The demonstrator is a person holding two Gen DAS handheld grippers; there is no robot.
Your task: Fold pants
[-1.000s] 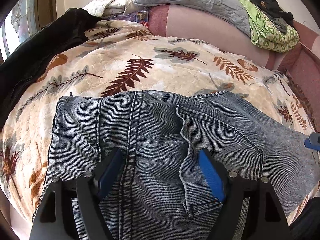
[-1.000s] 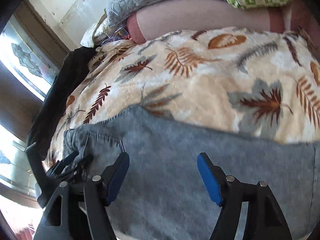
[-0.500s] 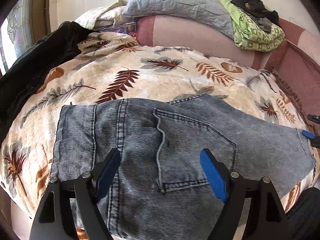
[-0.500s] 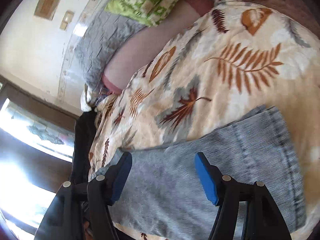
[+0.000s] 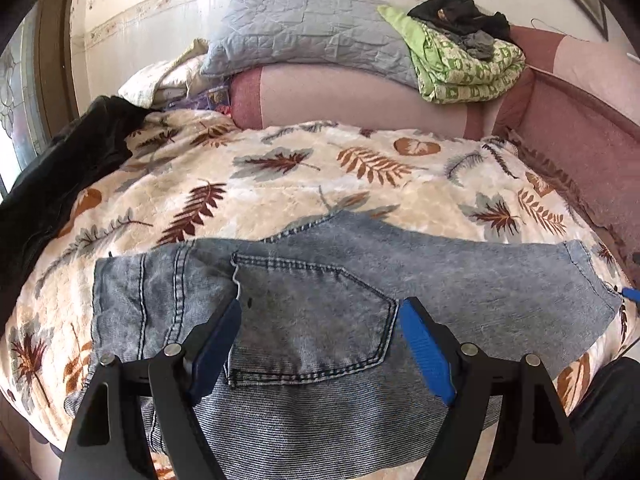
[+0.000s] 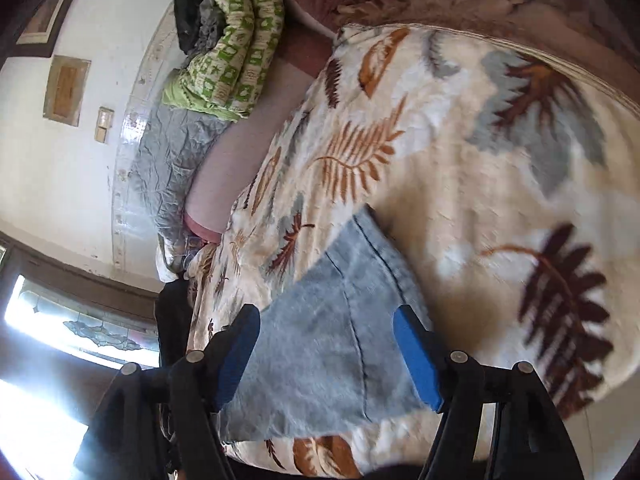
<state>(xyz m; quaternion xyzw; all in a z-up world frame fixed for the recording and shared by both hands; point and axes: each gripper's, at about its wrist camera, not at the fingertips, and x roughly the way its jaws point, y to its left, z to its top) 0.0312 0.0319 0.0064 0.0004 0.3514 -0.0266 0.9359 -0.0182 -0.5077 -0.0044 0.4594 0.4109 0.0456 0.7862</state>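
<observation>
Your left hand-held gripper (image 5: 320, 344) has pulled back; the jeans (image 5: 320, 280) lie flat on the bed (image 5: 280, 176), both hand-held grippers released, the right (image 6: 326, 354) over the hem, ready for folding.

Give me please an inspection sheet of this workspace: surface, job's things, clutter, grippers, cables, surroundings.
Surface: leaf-print blanket spread over the bed.
Job's things: denim pants lying flat, back pocket up, one leg reaching right to its hem.
Clutter: dark garment at the left edge; grey pillow; folded green quilt with black clothes on top.
Grippers: left gripper open above the pocket, holding nothing; right gripper open above the leg end, holding nothing.
Cables: nothing seen.
Surroundings: pink headboard, pale wall, bright patterned window.
</observation>
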